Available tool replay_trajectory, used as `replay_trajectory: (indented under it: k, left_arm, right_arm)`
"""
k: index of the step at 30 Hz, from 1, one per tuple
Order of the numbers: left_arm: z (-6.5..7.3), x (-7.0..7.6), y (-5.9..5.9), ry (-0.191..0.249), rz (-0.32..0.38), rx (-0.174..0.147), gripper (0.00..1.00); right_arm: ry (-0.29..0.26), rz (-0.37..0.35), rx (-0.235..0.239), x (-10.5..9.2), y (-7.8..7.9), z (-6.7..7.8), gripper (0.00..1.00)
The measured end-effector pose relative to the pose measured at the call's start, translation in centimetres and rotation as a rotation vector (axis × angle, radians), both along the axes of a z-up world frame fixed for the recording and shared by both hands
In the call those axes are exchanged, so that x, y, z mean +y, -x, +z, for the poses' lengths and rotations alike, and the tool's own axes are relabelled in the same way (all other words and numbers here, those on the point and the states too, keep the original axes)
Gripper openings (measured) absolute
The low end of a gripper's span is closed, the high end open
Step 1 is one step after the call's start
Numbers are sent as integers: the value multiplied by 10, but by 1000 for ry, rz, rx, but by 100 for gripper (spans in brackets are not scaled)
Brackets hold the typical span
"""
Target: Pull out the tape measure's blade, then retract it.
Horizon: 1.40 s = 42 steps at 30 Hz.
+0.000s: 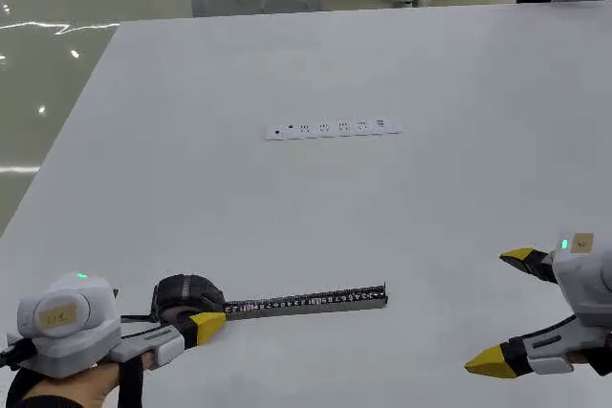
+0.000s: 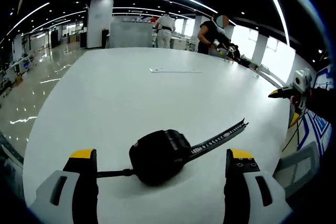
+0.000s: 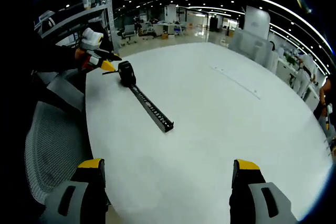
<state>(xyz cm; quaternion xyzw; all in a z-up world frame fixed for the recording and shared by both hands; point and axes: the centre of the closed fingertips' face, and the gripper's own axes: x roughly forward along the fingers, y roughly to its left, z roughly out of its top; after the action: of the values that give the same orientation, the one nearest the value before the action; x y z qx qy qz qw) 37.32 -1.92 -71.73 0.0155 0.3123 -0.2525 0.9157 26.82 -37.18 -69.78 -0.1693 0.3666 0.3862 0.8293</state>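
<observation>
Since the blade (image 1: 306, 301) lies drawn out flat on the table (image 1: 402, 207), running right from the case, the pulling-out step looks finished and the retracting step is the one in hand. The tape measure (image 1: 188, 295) sits at the near left of the table, well on the near side of the power strip (image 1: 332, 127). The left gripper (image 2: 161, 154) is released, its jaws wide apart on either side of the black case and not pressing it; a thin strap trails from the case toward its left jaw. The right gripper (image 1: 499, 309) is also released, holding nothing, at the near right and well apart from the blade's tip. Next, I judge, the left jaws must close on the case to steady it. The blade can then be let run back, probably guided so it does not whip.
</observation>
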Motion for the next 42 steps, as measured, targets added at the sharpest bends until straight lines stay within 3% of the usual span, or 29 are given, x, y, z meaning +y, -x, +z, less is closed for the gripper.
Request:
replay_trajectory:
  k: [8, 14, 18, 26, 29, 33, 38, 42]
  left_arm:
    - [-1, 0, -13, -22, 32, -31, 99]
    - [-9, -5, -14, -47, 39, -44, 99]
    - [-14, -5, -17, -85, 52, -81, 99]
    - [-18, -9, -22, -61, 86, -100, 99]
    - [-15, -9, -25, -62, 90, -132, 91]
    - [-18, -11, -27, -35, 106, -122, 98]
    - [-24, -15, -25, -40, 90, -114, 98]
    - [-29, -15, -26, -38, 97, -100, 97]
  right_arm:
    - [69, 78, -11, 2, -15, 3, 99]
    - [125, 138, 2, 8, -25, -3, 99]
    - [141, 174, 15, 16, -33, -9, 99]
    - [175, 228, 16, 27, -54, -21, 99]
    - [160, 220, 29, 30, -60, -27, 99]
    - [178, 266, 43, 37, -64, -36, 99]
    - [170, 349, -6, 50, -77, -41, 99]
    - [184, 371, 11, 54, -82, -49, 99]
